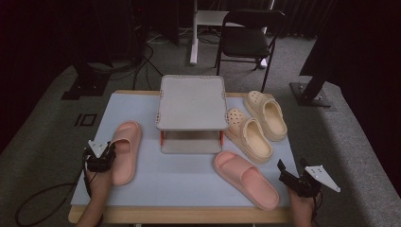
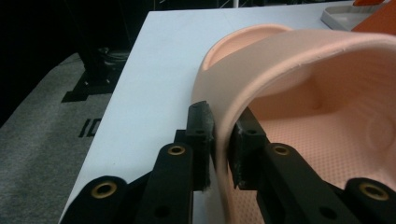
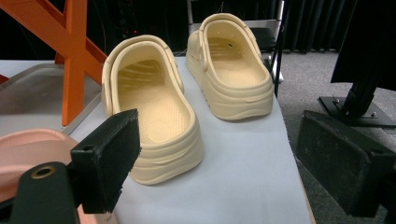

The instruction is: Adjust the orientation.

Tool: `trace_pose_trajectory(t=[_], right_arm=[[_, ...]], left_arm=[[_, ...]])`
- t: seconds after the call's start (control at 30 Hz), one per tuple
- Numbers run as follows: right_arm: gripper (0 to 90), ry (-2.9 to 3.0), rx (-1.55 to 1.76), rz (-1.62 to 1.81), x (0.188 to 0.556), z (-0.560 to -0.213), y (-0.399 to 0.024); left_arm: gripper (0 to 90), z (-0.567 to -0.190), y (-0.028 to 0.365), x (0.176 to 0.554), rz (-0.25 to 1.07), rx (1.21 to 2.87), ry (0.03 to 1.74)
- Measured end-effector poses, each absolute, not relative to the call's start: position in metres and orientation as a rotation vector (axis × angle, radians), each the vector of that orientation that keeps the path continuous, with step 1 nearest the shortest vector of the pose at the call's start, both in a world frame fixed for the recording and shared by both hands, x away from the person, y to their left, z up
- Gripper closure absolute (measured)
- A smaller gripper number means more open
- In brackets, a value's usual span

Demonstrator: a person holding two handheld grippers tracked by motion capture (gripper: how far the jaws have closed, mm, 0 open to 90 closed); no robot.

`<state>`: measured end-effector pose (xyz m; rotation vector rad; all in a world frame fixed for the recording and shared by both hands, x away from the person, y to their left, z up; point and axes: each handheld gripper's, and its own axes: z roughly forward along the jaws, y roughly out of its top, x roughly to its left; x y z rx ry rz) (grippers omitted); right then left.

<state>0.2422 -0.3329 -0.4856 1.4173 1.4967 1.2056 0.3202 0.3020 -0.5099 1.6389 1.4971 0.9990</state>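
- The left tool (image 1: 100,158) sits at the lower left of the high view, and its jaws are clamped on the side edge of a pink slipper (image 1: 125,151). The left gripper view makes this obvious: the slipper's strap wall (image 2: 224,116) is pinched right between the two black pads.
- That slipper lies flat on the table (image 1: 179,184), left of the middle, toe pointing toward the top of the frame.
- The right tool (image 1: 297,179) is down at the lower right, jaws wide apart and holding nothing, just past the table's right edge.
- The other pink slipper (image 1: 246,178) lies angled at lower center-right, near the right tool but not touching it.
- Two cream clogs sit right of center: the nearer clog (image 1: 248,135) and the farther clog (image 1: 265,115), side by side, both angled the same way. In the right gripper view they're dead ahead, heels facing the camera.
- A small grey rack (image 1: 191,101) with orange legs stands in the middle of the table.
- A black folding chair (image 1: 248,38) is on the floor beyond the table, top center-right.
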Motion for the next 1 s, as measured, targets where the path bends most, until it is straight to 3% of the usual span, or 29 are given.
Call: trace_pose_trajectory(t=[0.7, 1.0], right_arm=[[13.4, 1.501, 1.409, 1.224, 0.241, -0.482, -0.329], [13.4, 1.510, 1.406, 1.224, 0.241, -0.483, -0.330]], left_arm=[[82.3, -0.502, 0.272, 0.252, 0.891, 1.749, 1.430], [81.5, -0.505, 0.267, 0.259, 0.921, 1.749, 1.426]])
